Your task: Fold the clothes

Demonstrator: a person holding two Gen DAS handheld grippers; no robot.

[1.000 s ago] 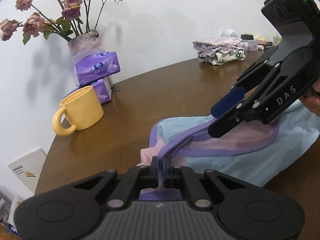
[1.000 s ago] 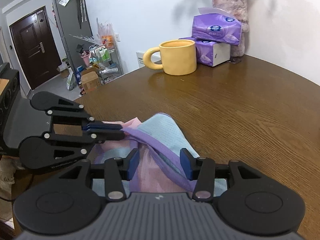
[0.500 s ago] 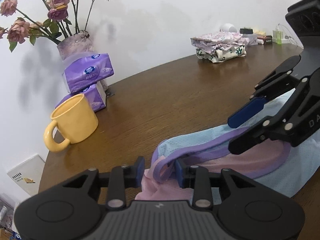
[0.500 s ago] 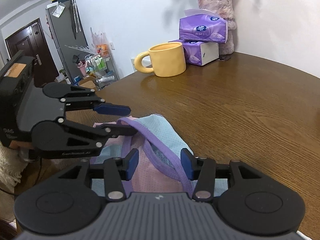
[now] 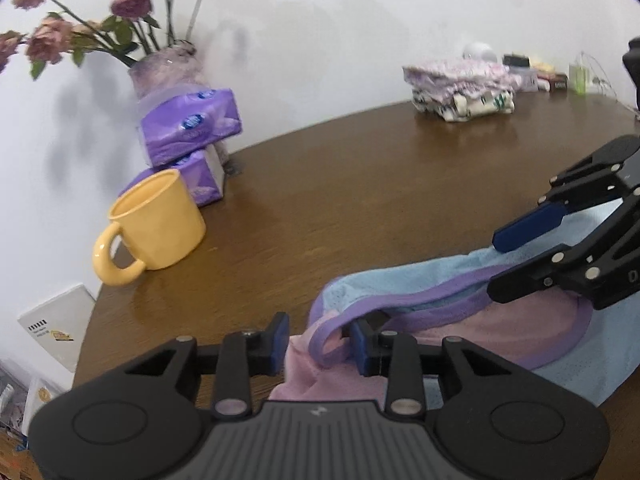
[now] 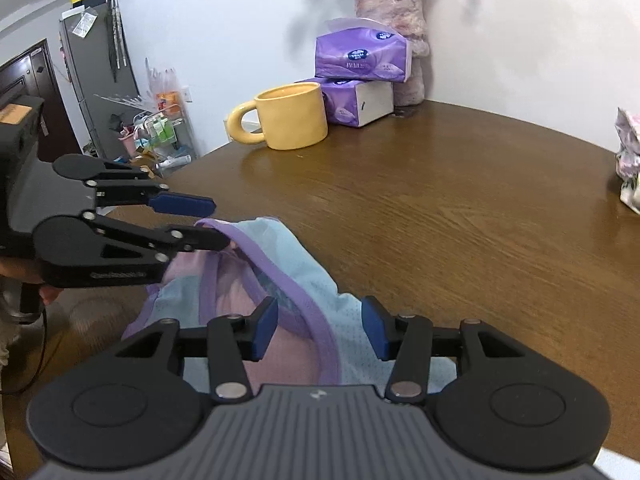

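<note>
A light-blue mesh garment with purple trim and a pink lining lies bunched on the brown wooden table. My left gripper hovers over its near corner. Its jaws are closing, with a loop of purple hem between the fingers and the pads not pressing on it. In the right wrist view the garment runs under my right gripper, which is open with the purple edge between its fingers. The left gripper shows there at the left, and the right gripper shows at the right of the left wrist view.
A yellow mug, two purple tissue packs and a vase of roses stand by the wall. A stack of folded clothes sits at the far side. The table's rounded edge drops off beyond the mug, above a white box.
My left gripper, shut on the purple hem a second ago, has let go and opened, and the hem has slackened. In the left wrist view the right gripper has shifted rightward.
</note>
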